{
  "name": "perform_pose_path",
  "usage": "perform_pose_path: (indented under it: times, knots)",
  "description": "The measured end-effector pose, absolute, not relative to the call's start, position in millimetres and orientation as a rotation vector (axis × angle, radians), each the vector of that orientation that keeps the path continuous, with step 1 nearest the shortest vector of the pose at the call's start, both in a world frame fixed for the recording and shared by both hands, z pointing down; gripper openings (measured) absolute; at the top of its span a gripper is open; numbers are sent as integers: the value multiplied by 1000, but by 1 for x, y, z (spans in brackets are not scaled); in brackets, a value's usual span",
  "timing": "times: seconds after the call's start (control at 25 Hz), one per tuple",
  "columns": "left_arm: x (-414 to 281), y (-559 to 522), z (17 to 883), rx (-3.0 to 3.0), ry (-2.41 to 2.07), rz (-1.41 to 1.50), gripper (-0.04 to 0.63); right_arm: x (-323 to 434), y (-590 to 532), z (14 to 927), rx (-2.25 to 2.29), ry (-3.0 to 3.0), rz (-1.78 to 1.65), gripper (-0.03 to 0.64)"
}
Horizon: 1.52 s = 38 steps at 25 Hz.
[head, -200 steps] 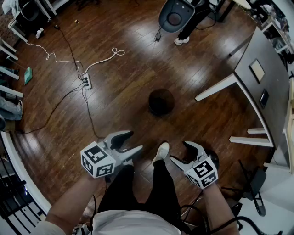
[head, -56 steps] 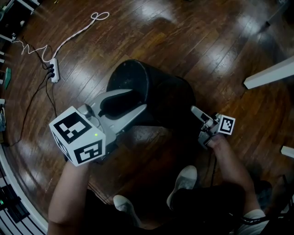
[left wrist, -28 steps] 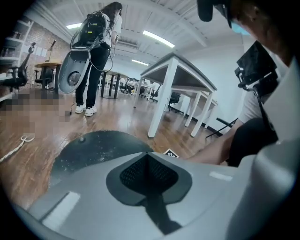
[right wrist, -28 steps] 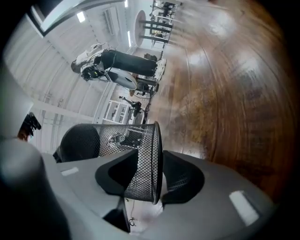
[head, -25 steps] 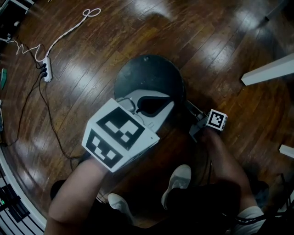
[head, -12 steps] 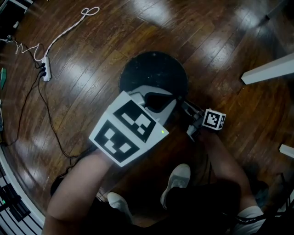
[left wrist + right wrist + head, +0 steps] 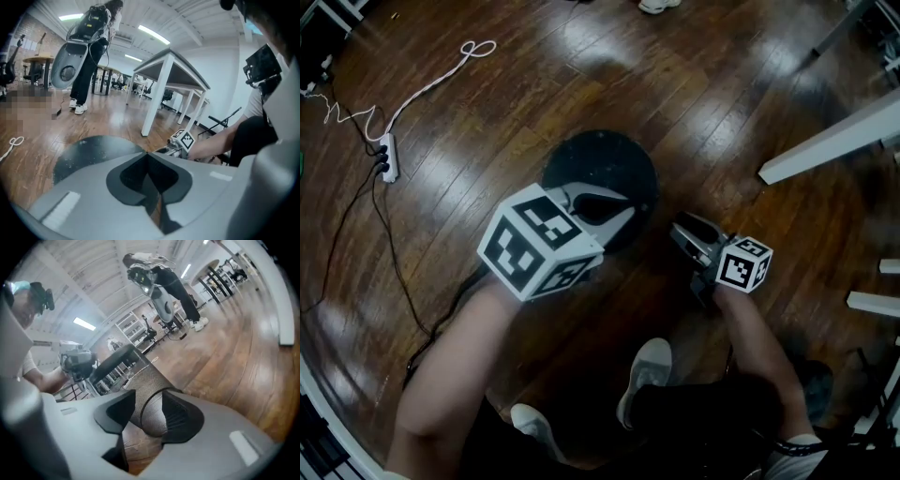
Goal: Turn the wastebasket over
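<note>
The wastebasket point(image 7: 600, 173) stands base-up in the middle of the wooden floor point(image 7: 722, 84), with bare boards open beyond it and to its right. At the left a power strip point(image 7: 382, 155) and its white cable point(image 7: 422, 84) lie well apart from it. A white table leg point(image 7: 830, 139) slants in at the right edge, and the person's shoes point(image 7: 643, 375) stand near its close side.

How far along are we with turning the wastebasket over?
Done: the wastebasket stands upside down on the floor, closed bottom up. In hand: the left gripper, shut, hangs over that bottom; the right gripper has just been opening its jaws, nothing clamped, beside the mesh wall. Left: only drawing both grippers away, it seems.
</note>
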<state>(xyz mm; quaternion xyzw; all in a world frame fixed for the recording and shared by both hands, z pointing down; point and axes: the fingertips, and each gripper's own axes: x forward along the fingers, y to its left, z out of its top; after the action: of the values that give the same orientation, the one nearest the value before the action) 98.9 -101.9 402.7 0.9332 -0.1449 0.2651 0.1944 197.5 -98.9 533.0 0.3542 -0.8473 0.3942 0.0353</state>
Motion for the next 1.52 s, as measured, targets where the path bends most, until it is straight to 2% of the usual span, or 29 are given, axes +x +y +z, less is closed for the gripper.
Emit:
perform_pose_path:
  times: [0.2,0.4,0.64,0.76,0.92,1.52]
  knots:
    - [71,-99,349,2707,-521,474,0,214,-75,430,1101,-2623,938,213]
    - [27,-83,290,2791,-555,104,0,231,-45,291,1146,-2606,586,213]
    - [-1,-41,257,2856,-531,-67,0,206,20,170,1272,-2539,290,213]
    - [-4,-23,276,2874,-498,-44,0,190,50,173,1308,-2493,217,212]
    - [-3,-6,313,2900,-424,156,8,168,70,205,1116,-2504,292,218]
    - [-17,5,286,2958,-462,66,11,136,75,203,977,-2553,240,215]
